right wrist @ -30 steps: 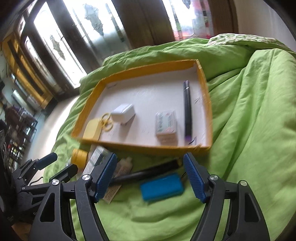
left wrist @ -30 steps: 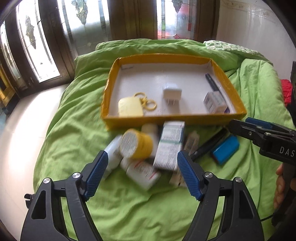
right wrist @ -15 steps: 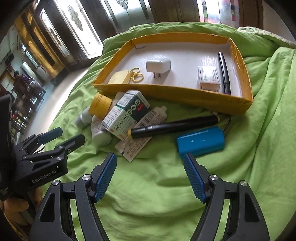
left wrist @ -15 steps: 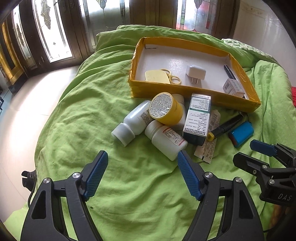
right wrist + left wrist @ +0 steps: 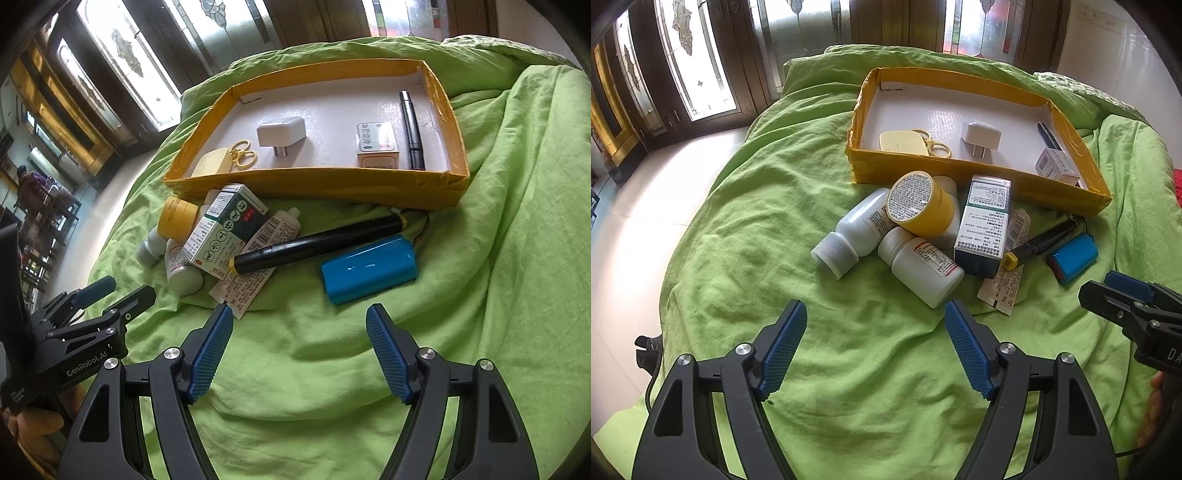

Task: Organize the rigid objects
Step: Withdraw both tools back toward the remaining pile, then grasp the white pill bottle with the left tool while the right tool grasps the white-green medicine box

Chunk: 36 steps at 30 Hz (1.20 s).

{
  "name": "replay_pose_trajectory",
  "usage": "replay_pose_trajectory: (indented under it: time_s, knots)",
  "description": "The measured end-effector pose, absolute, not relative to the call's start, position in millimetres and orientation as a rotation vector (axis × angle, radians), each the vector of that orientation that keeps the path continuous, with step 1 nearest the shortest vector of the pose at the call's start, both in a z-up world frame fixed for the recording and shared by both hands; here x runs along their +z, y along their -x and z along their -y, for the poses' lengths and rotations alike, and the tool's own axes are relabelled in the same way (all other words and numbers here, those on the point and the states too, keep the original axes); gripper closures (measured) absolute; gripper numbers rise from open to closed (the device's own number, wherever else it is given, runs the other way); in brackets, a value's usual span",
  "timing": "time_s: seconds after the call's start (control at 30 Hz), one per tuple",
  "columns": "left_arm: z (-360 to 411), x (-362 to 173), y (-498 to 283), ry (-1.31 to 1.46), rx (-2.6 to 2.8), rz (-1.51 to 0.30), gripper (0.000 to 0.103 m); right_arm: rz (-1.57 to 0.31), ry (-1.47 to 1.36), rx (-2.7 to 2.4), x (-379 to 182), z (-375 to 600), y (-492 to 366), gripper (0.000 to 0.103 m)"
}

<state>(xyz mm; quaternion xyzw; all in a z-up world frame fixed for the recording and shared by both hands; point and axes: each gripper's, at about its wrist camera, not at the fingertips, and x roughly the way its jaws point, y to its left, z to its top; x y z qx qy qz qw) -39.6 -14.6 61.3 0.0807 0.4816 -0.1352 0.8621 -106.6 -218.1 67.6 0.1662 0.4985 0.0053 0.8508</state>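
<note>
Soft green duvet (image 5: pixel 768 221) | L gripper (image 5: pixel 875 347) & R gripper (image 5: pixel 299 354) spread, empty | bottle pile (image 5: pixel 916 236) 12 o'clock of L, touching yellow tray (image 5: pixel 960 177) | risk: round bottles roll on bedding if nudged.

hidden: third white bottle (image 5: pixel 947 184) behind yellow jar (image 5: pixel 921 205) | labels unreadable

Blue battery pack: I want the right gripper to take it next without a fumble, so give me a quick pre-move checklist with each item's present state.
1. Right gripper open and empty: ok.
2. Blue battery pack lies ahead of its jaws, uncovered: ok.
3. Black marker clear of the pack: cannot tell, it lies close alongside.
4. Left gripper out of the way, open over bare green blanket: ok.
5. Bare floor left in the yellow tray: ok.
6. Pack's thin wires free to lift: cannot tell.
</note>
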Motion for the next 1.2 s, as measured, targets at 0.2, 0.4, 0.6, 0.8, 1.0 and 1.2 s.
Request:
replay_pose_trajectory:
  time_s: [0.2, 0.4, 0.6, 0.8, 1.0, 1.2]
  knots:
    - [20, 67, 42, -0.168, -0.316, -1.002, 0.026, -1.039, -0.394, -0.039, 70, 232, 111, 0.033]
    - [40, 70, 42, -0.203, -0.383, -0.990, 0.026, -1.026, -0.422, -0.066, 73, 241, 112, 0.033]
    - [45, 57, 17, -0.108, -0.363, -1.067, 0.031, -1.022, -0.427, -0.059, 73, 241, 112, 0.033]
    - [45, 51, -8, -0.017, -0.315, -1.101, 0.045, -1.024, -0.446, -0.058, 72, 245, 113, 0.033]
    - [31, 29, -24, 0.065, -0.285, -1.174, 0.057, -0.997, -0.507, -0.086, 77, 266, 112, 0.033]
    - [44, 18, 1, -0.143, -0.319, -1.153, 0.070, -1.023, -0.589, -0.024, 75, 266, 103, 0.040]
